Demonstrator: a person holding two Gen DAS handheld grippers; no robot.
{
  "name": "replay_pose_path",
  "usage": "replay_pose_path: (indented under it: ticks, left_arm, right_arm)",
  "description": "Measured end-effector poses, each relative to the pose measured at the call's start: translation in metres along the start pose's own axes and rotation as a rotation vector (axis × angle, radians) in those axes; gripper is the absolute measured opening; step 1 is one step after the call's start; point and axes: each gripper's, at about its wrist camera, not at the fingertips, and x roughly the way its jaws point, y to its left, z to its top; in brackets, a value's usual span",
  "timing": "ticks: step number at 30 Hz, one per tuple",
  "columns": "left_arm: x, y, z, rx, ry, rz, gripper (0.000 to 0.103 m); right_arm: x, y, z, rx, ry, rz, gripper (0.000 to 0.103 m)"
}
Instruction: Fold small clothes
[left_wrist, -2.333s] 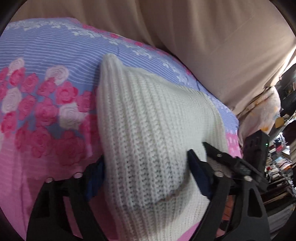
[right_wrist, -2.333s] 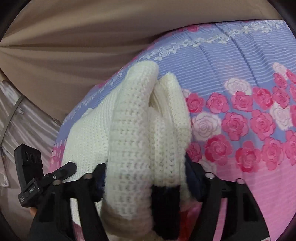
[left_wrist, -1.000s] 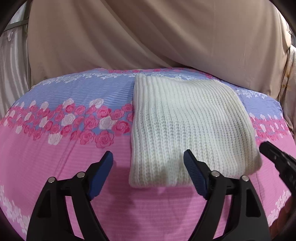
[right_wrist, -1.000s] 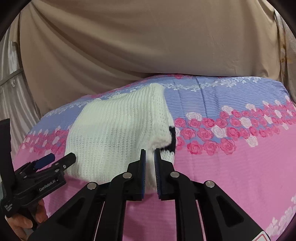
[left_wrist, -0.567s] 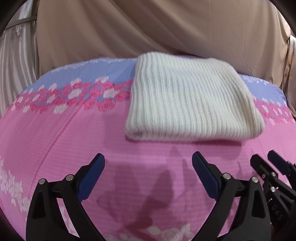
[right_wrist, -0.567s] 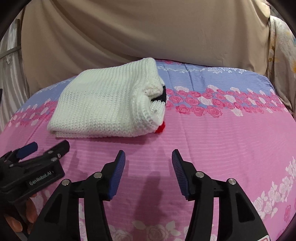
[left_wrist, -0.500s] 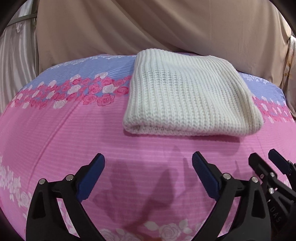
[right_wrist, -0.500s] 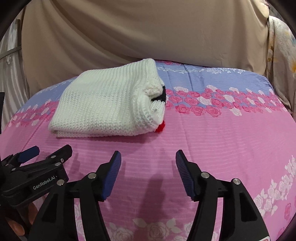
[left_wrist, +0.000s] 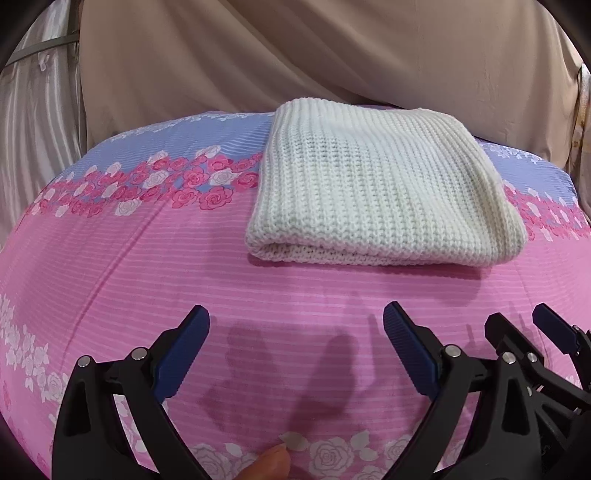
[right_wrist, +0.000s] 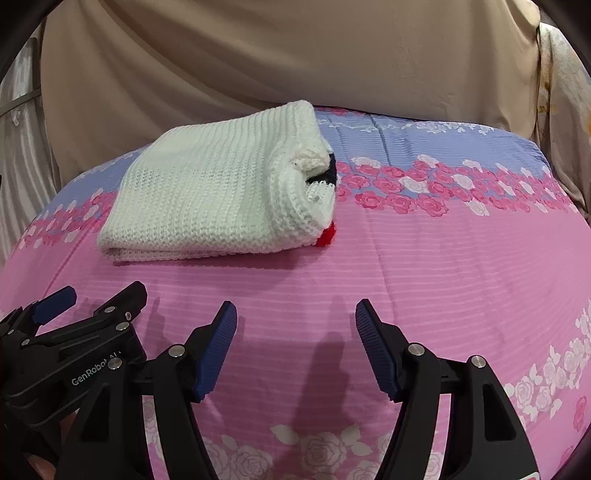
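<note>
A white knitted garment (left_wrist: 376, 184) lies folded into a thick rectangle on the pink and blue floral sheet (left_wrist: 147, 266). In the right wrist view the garment (right_wrist: 214, 195) shows a black and a red bit at its right end. My left gripper (left_wrist: 296, 317) is open and empty, held back from the garment's near edge. My right gripper (right_wrist: 295, 308) is open and empty, also short of the garment. The left gripper also shows in the right wrist view (right_wrist: 85, 299), and the right gripper shows at the right edge of the left wrist view (left_wrist: 517, 321).
A beige curtain (left_wrist: 332, 55) hangs behind the bed. Silvery drapes (left_wrist: 33, 122) hang at the far left. A pale floral cloth (right_wrist: 565, 92) hangs at the far right. Bare sheet (right_wrist: 461, 266) lies to the right of the garment.
Both grippers let go of the garment and pulled back from it. The right gripper went from shut to wide open. The garment now lies flat on the sheet.
</note>
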Motion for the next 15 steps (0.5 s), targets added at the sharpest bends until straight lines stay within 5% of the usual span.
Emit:
replay_pose_path:
  ticks: [15]
  left_arm:
    - [0.0016, -0.0052, 0.0, 0.025, 0.006, 0.03, 0.084]
  right_arm:
    - [0.0022, 0.0081, -0.0017, -0.017, 0.014, -0.049, 0.065]
